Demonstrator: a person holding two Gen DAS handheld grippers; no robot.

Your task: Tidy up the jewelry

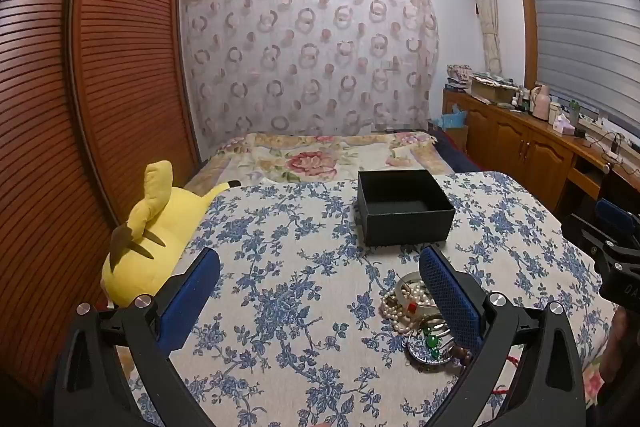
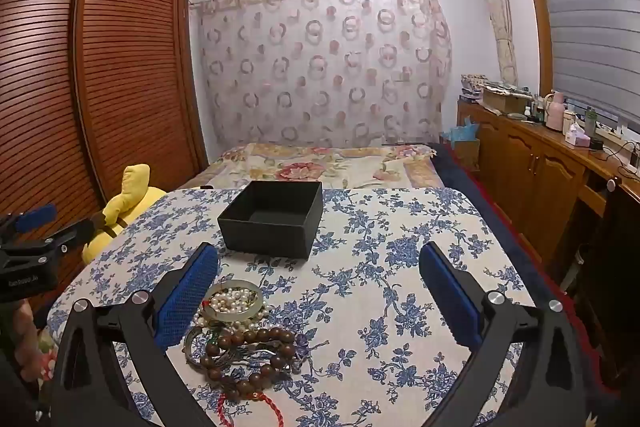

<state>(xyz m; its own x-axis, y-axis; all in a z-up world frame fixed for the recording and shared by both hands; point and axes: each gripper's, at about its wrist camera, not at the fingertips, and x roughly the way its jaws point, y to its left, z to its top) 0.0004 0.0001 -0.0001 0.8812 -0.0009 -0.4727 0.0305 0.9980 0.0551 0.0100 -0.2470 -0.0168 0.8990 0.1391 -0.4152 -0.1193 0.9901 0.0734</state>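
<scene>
Your left gripper (image 1: 320, 283) and right gripper (image 2: 319, 277) both had jaws spread wide, holding nothing. The jewelry pile (image 2: 236, 331) lay on the tabletop (image 2: 400, 267) between them, just beside the right gripper's left finger. The empty black box (image 2: 272, 223) stood beyond it.

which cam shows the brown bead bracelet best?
Right wrist. The brown bead bracelet lies as a full loop in the jewelry pile, in plain view between the open fingers of the right hand-held gripper. In the left wrist view a blue finger pad hides nearly all of it.
</scene>
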